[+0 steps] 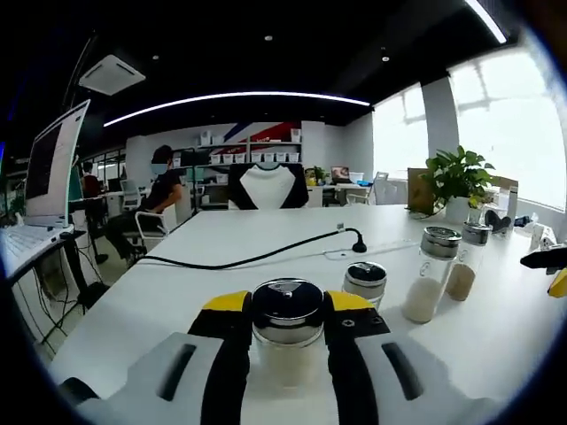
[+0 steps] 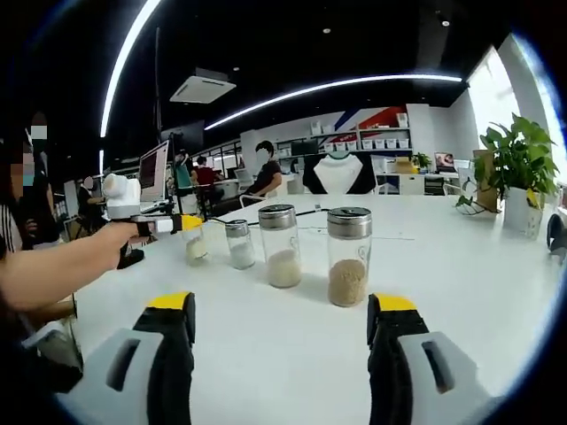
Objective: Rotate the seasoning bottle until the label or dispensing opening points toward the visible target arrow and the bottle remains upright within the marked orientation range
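Note:
In the left gripper view my left gripper point(image 1: 288, 305) is shut on a clear seasoning bottle point(image 1: 286, 329) with a shiny metal lid and pale contents, which stands upright on the white table point(image 1: 221, 283). The right gripper view shows that same bottle point(image 2: 194, 244) at the far left of a row, held by the left gripper point(image 2: 182, 223) in a person's hand. Beside it stand a small bottle point(image 2: 238, 244), a bottle of white grains point(image 2: 282, 246) and a bottle of brown grains point(image 2: 349, 258). My right gripper point(image 2: 282, 328) is open, in front of the row and a short way from it.
A black cable point(image 1: 248, 258) runs across the table behind the bottles. A potted plant point(image 1: 456, 181) stands at the far right, and a monitor point(image 1: 53, 164) at the left edge. A person point(image 1: 159, 199) sits at a desk in the background.

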{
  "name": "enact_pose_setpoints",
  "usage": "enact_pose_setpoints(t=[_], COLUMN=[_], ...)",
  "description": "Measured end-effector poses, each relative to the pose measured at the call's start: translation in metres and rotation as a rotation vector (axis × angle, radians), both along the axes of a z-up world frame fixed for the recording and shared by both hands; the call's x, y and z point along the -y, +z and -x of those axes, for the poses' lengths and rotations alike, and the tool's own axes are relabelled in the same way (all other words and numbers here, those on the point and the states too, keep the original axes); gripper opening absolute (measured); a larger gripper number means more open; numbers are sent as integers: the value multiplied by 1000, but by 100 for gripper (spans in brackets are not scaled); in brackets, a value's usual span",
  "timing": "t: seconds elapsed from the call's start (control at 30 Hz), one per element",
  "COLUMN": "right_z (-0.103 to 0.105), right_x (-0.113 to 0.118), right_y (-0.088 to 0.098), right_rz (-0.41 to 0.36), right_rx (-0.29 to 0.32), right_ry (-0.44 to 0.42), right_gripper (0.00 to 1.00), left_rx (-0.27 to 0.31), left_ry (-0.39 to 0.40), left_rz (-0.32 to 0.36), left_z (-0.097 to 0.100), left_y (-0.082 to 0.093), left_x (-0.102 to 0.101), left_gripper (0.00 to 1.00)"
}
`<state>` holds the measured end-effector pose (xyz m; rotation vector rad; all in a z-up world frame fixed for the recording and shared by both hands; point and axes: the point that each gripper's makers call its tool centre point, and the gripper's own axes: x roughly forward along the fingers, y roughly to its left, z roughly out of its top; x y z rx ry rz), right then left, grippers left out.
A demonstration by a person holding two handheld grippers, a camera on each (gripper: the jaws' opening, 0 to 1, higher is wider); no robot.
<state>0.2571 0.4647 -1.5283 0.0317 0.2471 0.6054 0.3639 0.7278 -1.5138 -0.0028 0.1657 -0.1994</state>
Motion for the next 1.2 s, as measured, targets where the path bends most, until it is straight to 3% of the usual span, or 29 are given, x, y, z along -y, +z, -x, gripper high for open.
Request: enact_pose_setpoints(t=[0.2,0.37,0.63,0.83,1.07,1.2], right_z=[13,27,57,86,110,115], right_x=[-33,-62,-98,-122,-137,-141], right_y=[12,28,58,80,96,97], right_rz=[-34,-56,-89,-115,-121,-104], right_rx=[29,62,122,176,255,279], right_ry=[129,239,413,544,676,686], right_gripper=[61,54,45,47,47,41], left_rx=[35,62,53,56,60,61], left_ry=[-144,-282,-456,-598,-670,-688], left_rz=[25,19,37,99,145,154], left_z=[42,82,135,174,194,200], left_y=[37,70,92,112,127,131], left_x=[33,63,103,136,146,148], left_gripper=[33,33,33,33,33,33])
